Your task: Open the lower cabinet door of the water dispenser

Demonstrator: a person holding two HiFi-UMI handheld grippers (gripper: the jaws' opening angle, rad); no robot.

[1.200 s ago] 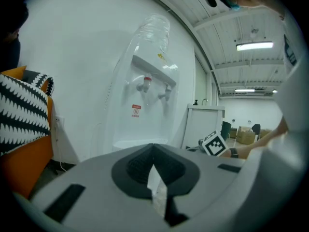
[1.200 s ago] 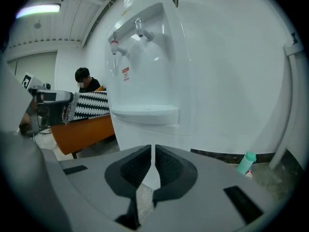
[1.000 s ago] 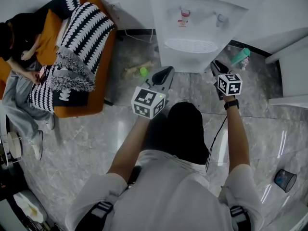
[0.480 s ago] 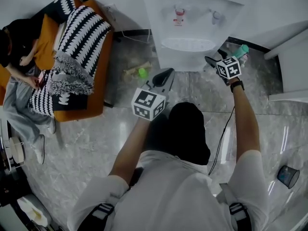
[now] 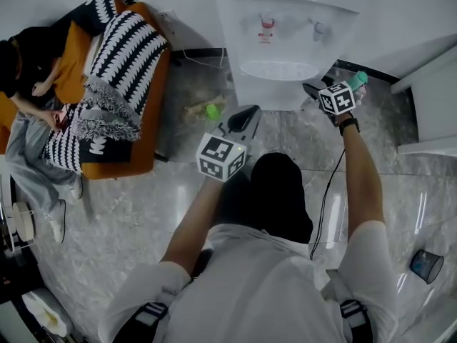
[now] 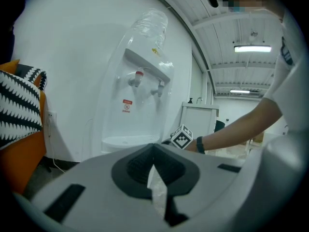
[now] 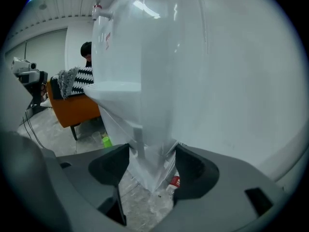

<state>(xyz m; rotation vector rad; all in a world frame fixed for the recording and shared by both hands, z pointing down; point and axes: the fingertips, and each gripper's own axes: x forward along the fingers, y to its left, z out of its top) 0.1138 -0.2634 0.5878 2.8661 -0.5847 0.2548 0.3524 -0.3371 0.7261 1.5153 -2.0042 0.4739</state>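
Note:
The white water dispenser stands against the wall, its taps and drip tray facing me. My right gripper is at its lower right front corner. In the right gripper view the cabinet's lower corner with a small recessed grip stands between the jaws of the right gripper; they are closing from wide and the pads do not press on it. The left gripper hovers in front of the dispenser, apart from it, jaws together and empty. The lower door's face is hidden in the head view.
An orange sofa with a striped blanket and a seated person fills the left. A green cup lies on the floor left of the dispenser, a teal bottle at its right. A white unit stands at right.
My right gripper has moved forward to the dispenser's right corner and its jaws have swung wide. The left gripper has stayed where it was.

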